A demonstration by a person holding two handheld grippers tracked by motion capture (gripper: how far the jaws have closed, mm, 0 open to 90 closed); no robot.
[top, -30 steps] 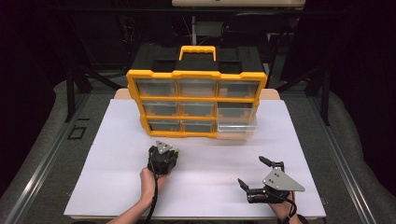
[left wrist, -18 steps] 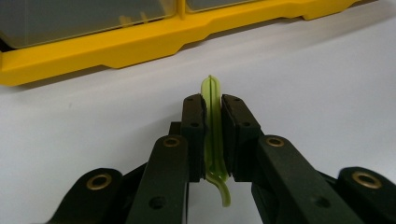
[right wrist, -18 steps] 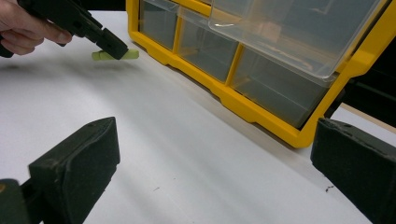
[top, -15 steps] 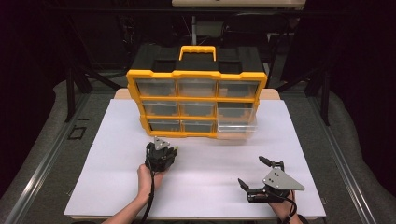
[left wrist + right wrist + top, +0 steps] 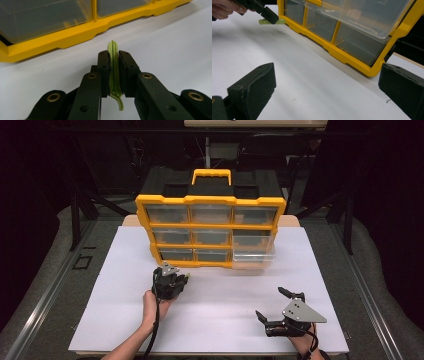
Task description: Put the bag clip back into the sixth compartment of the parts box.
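A yellow organizer (image 5: 210, 227) with clear drawers stands at the back of the white board; its lower right drawer (image 5: 253, 254) is pulled out. Just in front of its lower left corner, my left gripper (image 5: 182, 279) is shut on a thin pale green strip (image 5: 114, 72), held upright on edge between the jaws. The strip (image 5: 272, 22) and the left gripper also show in the right gripper view at the top left. My right gripper (image 5: 271, 305) stands open low over the board's front right, with nothing between its fingers (image 5: 252, 90).
The white board (image 5: 215, 310) lies on a grey table with a metal rail (image 5: 45, 295) along the left side. Dark stands and chair legs rise behind the organizer. A black and yellow handle (image 5: 212, 173) tops the organizer.
My left gripper has crept slightly forward toward the organizer with the green strip in it. The right gripper has stayed put.
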